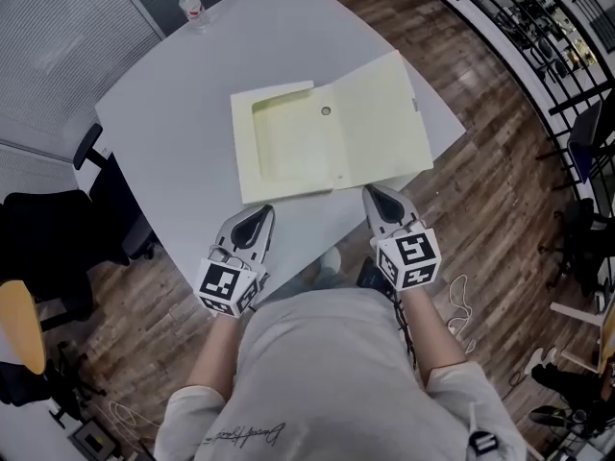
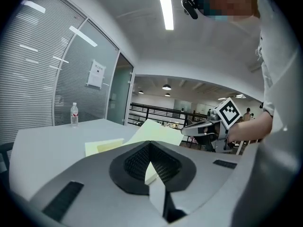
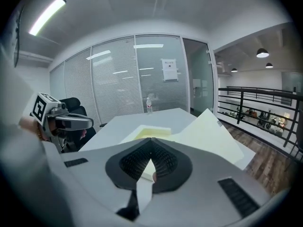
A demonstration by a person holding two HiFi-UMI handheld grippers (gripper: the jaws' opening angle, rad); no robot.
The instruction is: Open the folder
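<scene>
A pale yellow folder (image 1: 288, 142) lies open on the grey table (image 1: 173, 123). Its shallow box half is on the left, and its lid (image 1: 380, 123) is spread to the right, tilted up a little. My left gripper (image 1: 255, 217) hovers shut and empty just short of the folder's near left corner. My right gripper (image 1: 377, 198) is shut and empty at the lid's near edge. In the left gripper view the shut jaw tips (image 2: 150, 143) point at the folder (image 2: 156, 132). The right gripper view shows its tips (image 3: 151, 141) closed before the lid (image 3: 213, 134).
A water bottle (image 1: 192, 8) stands at the table's far corner. Black chairs (image 1: 58, 229) sit off the table's left side. The table's near edge runs just under both grippers, with wood floor (image 1: 500, 190) and a railing to the right.
</scene>
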